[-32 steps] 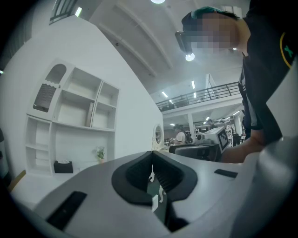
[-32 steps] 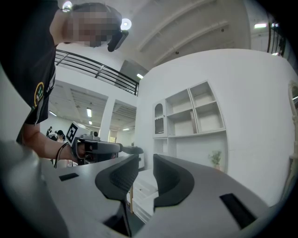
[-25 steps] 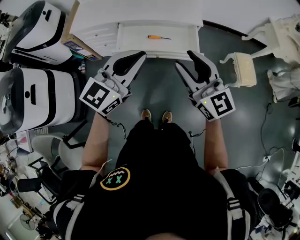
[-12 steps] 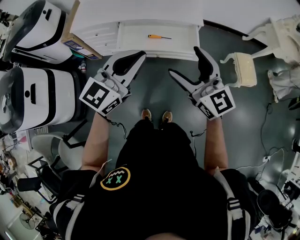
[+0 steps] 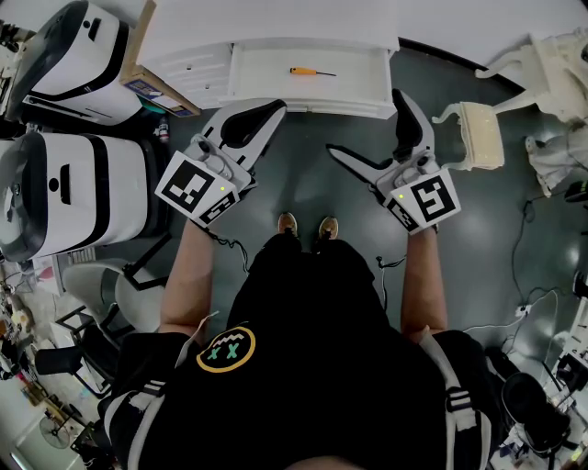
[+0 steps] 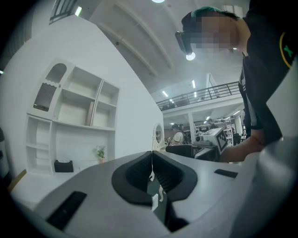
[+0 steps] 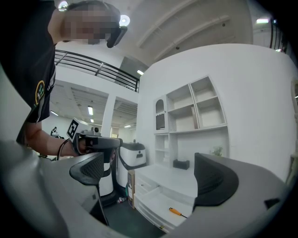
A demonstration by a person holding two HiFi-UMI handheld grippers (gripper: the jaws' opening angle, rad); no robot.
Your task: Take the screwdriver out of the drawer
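Dark grey floor point(image 5: 303, 174) was spread before a white cabinet point(image 5: 276, 23), whose drawer point(image 5: 257, 78) was pulled open. An orange-handled screwdriver point(image 5: 310, 72) was laid flat on the drawer's bottom, near the middle and towards the back, touched by nothing. The right gripper point(image 5: 366, 122) was held level short of the drawer's front, well apart from the screwdriver. Its jaws were being opened wide and nothing was caught between them. The left gripper point(image 5: 276, 108) was held level near the drawer's front left, with its jaws pressed together and empty. Two white machines point(image 5: 64, 184) were stood to the left, and a white chair point(image 5: 478, 133) to the right.
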